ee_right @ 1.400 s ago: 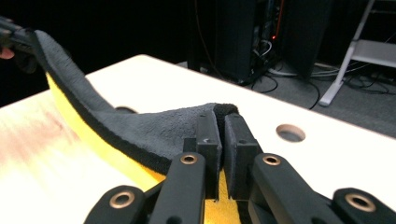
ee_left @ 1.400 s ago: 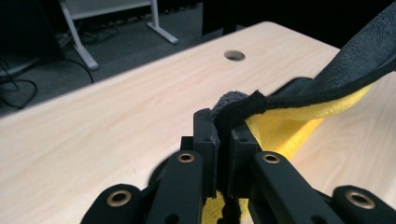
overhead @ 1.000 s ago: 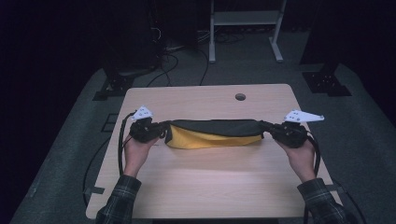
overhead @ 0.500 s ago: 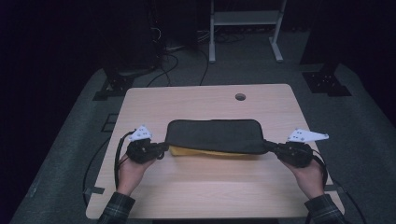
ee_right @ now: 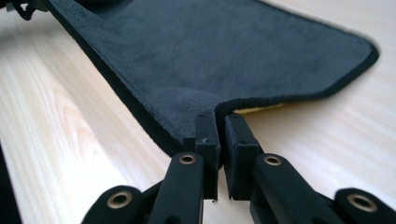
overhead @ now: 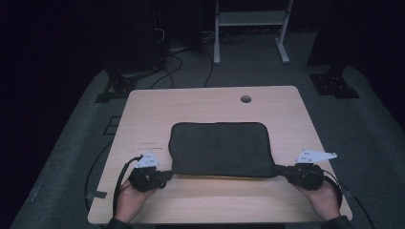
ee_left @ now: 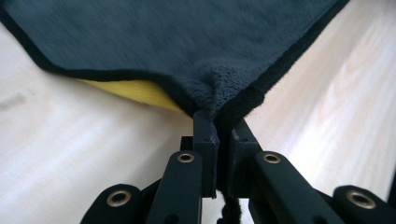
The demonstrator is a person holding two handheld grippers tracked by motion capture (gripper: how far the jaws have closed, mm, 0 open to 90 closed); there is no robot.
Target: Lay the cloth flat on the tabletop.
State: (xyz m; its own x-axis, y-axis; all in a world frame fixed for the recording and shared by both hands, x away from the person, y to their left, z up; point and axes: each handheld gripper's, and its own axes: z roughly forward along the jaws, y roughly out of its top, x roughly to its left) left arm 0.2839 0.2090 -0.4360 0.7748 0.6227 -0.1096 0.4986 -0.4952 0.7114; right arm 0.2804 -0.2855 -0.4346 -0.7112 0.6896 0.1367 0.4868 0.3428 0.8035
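Note:
A dark grey cloth with a yellow underside lies spread flat on the wooden table, folded over so that only a thin yellow strip peeks out at its near edge. My left gripper is shut on the cloth's near left corner. At the near right corner, my right gripper is shut on the cloth as well. Both grippers rest low over the table near its front edge, held by the person's hands.
A round cable hole sits near the table's far edge. Behind the table stand a white metal frame and dark stands on the grey floor, with cables trailing there.
Both grippers have pulled the cloth's corners toward the near edge and down. The bunched cloth, with much yellow showing, now lies spread flat with its grey side up.

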